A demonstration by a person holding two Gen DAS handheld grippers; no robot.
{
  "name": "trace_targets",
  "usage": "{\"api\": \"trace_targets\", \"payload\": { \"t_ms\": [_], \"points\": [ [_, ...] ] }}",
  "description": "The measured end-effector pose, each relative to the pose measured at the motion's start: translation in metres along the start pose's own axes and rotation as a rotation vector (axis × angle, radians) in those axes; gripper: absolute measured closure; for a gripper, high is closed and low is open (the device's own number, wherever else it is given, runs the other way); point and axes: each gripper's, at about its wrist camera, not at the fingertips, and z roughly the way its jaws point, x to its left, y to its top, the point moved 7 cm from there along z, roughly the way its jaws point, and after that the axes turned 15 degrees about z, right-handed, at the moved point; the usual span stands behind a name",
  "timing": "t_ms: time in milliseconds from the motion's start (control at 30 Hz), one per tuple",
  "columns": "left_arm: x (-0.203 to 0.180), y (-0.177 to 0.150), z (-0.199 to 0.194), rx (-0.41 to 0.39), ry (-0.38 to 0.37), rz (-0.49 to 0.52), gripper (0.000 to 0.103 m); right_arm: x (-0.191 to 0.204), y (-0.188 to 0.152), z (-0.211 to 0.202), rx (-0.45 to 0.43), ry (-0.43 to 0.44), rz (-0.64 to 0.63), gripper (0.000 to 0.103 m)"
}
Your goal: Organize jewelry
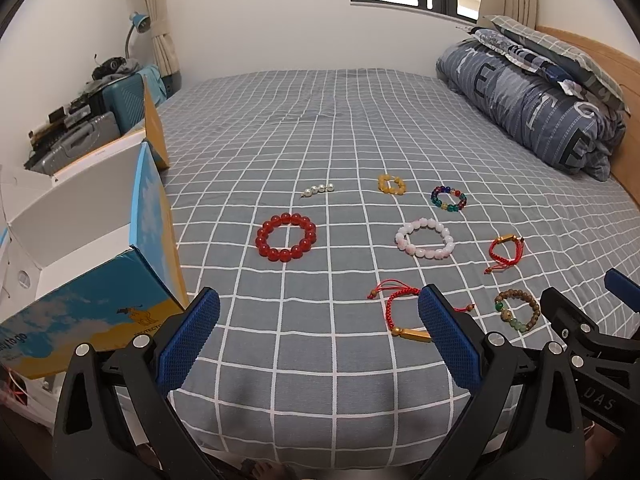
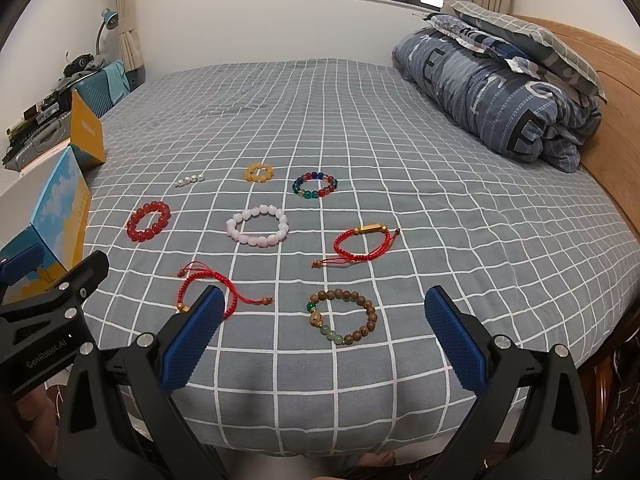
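Left wrist view: the left gripper (image 1: 318, 334) hangs low over the near edge of the bed (image 1: 360, 120), its two blue-padded fingers (image 1: 188, 340) spread wide with nothing between them. The right gripper (image 2: 322, 338) is likewise parted wide and empty, beside it on the right.

Eight pieces of jewelry lie apart from one another on the grey checked sheet:
- One red bead bracelet (image 1: 286, 237), nearest the box, on the left.
- One short strand of pearl beads (image 1: 319, 189), just beyond it.
- One yellow bead bracelet (image 1: 392, 184), at the far middle.
- One multicolored bead bracelet (image 1: 449, 198), to its right.
- One pale pink bead bracelet (image 1: 425, 238), in the middle of the group.
- Two red cord bracelets with gold bars: one (image 1: 506, 249) at the right, the other (image 1: 400, 312) close in, partly hidden behind the left gripper's right finger.
- One brown wooden bead bracelet (image 2: 343, 317) with green beads, nearest the right gripper and lying in line between its fingers.

One open cardboard box (image 1: 92, 240), blue and yellow outside and white inside, stands at the left edge of the bed with its flaps raised. One folded quilt (image 1: 532, 112) and one pillow (image 1: 560, 52) on top of it lie against the wooden headboard (image 2: 608, 120) at the far right. One blue desk lamp (image 1: 138, 26) stands by the curtain.
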Motion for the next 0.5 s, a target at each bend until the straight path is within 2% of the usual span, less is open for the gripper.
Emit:
{"api": "trace_targets", "payload": {
  "t_ms": [500],
  "points": [
    [-0.0036,-0.0006,0.0012,0.008,0.001,0.021,0.006,-0.0009,0.0019,-0.0013,-0.008,0.002,0.004,0.006]
  ]
}}
